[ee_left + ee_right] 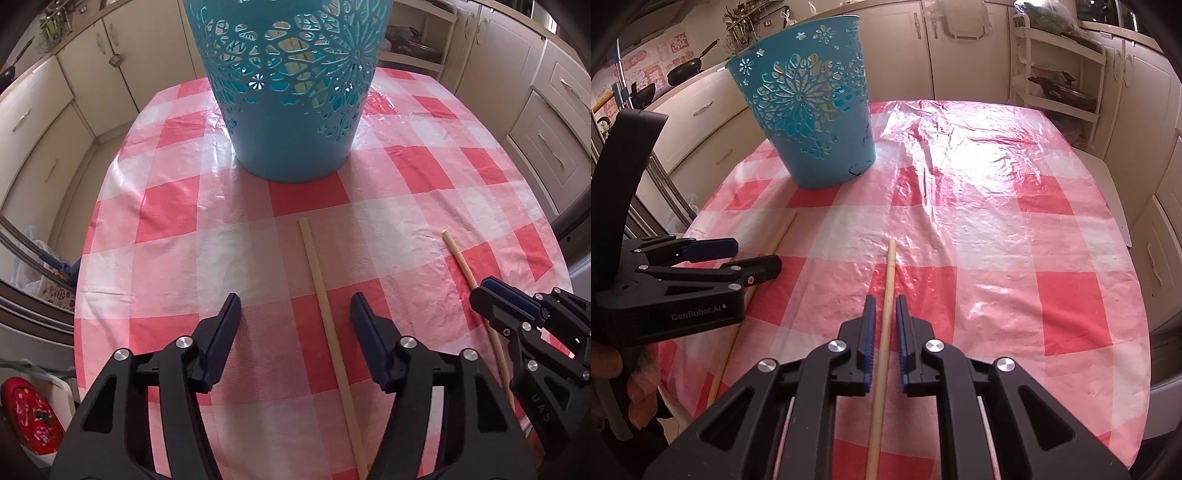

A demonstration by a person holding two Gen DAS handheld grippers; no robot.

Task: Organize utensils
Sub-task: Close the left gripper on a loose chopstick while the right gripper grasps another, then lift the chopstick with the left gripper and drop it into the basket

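Checkered surface (177, 206): each chopstick runs lengthwise toward the blue basket (291, 147); left claw (295, 314) half-open straddles one chopstick (325, 310), right claw (885, 314) nearly shut around the other chopstick (886, 295).

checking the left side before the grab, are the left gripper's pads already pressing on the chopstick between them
No: in the left wrist view the left gripper stands open, with clear gaps on both sides of the chopstick lying between its pads.

The left gripper (295, 306) hangs with jaws apart astride a wooden chopstick (325, 314) on the checked tablecloth (177, 221). A turquoise cut-out basket (291, 92) stands toward the table's far edge. The right gripper (495, 295) meets a second chopstick (460, 256) near the right edge.
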